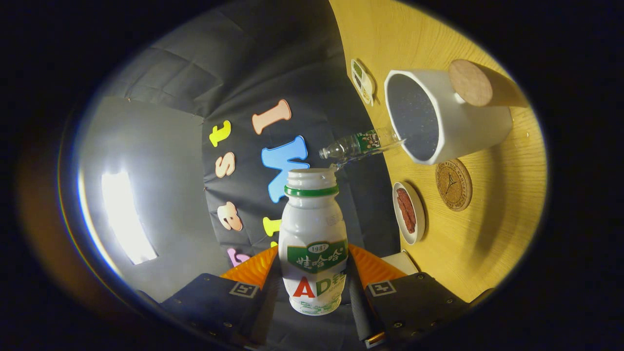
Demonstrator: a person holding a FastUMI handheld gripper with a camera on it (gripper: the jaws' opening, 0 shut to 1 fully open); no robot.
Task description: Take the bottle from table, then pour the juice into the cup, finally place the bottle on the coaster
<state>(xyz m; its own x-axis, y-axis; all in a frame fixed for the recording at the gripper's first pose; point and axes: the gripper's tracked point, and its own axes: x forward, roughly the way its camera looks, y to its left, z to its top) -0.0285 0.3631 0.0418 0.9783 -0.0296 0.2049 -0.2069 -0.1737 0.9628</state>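
The gripper [314, 287] has its two fingers pressed on the sides of a white bottle [313, 234], one finger on each side, so the bottle sits tight between them. The fingers hide the lower sides of the bottle, and the tips are hard to see behind it. The bottle has a green ring near its top and its mouth is open, with no cap on it. It is not possible to see if any juice is inside. The whole view is tipped over, so the wooden table [492, 234] stands like a wall on one side of the bottle. Just past the fingers on the table lies a small white dish [409, 212] with something red-brown in it; what it is cannot be made out. Next to the dish is a round brown coaster [454, 184] with a mark on it, and nothing is on it. Beyond the coaster is a big white cup [463, 122], whose mouth faces the bottle, and its inside looks dark. A round cork-like thing [471, 83] sits by the cup and covers part of it. A clear plastic bottle [358, 145] shows past the cup's rim. Farther off is a small packet [362, 80], too small to read.
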